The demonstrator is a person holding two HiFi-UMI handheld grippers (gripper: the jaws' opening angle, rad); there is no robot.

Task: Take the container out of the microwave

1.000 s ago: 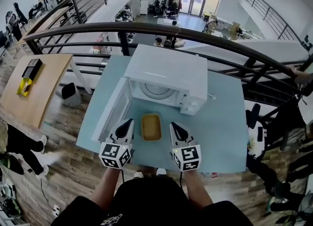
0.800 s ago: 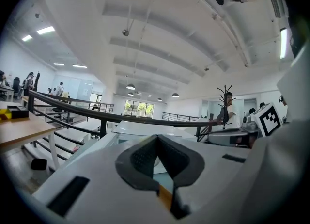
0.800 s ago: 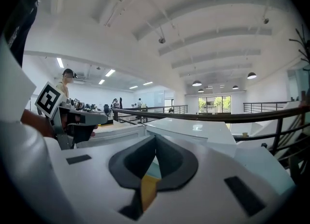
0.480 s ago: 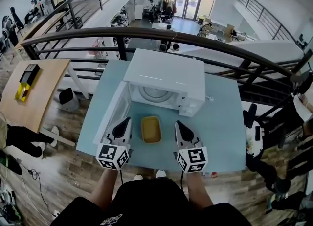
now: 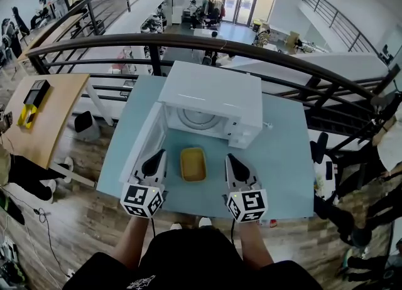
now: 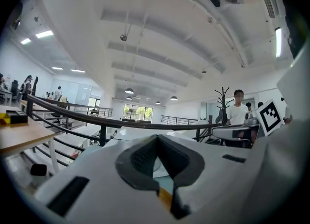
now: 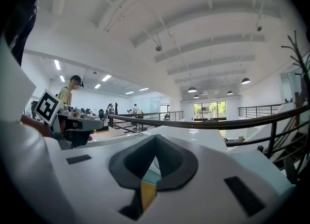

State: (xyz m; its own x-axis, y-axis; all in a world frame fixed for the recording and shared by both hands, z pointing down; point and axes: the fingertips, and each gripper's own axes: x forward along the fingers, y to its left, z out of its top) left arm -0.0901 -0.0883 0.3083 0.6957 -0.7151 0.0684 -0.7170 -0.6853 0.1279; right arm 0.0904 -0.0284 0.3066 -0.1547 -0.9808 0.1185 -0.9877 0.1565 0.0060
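A yellow rectangular container (image 5: 193,164) rests on the light blue table (image 5: 282,157), just in front of the white microwave (image 5: 213,97). The microwave door (image 5: 145,143) hangs open to the left, and the round turntable (image 5: 200,119) shows inside. My left gripper (image 5: 156,161) is shut and sits left of the container, apart from it. My right gripper (image 5: 235,164) is shut on the container's right, also apart. In the left gripper view the gripper (image 6: 156,140) has its jaws met, with a yellow sliver of the container (image 6: 165,199) below. The right gripper view shows that gripper (image 7: 155,138) the same way, above the container (image 7: 147,193).
A dark curved railing (image 5: 282,56) runs behind the table, with an open drop to a lower floor beyond. A wooden desk (image 5: 44,113) stands at the left with a yellow and black item. A person stands at the far right edge.
Both grippers have drawn slightly outward from the container, the left to the left and the right to the right. The container has stayed in place on the table.
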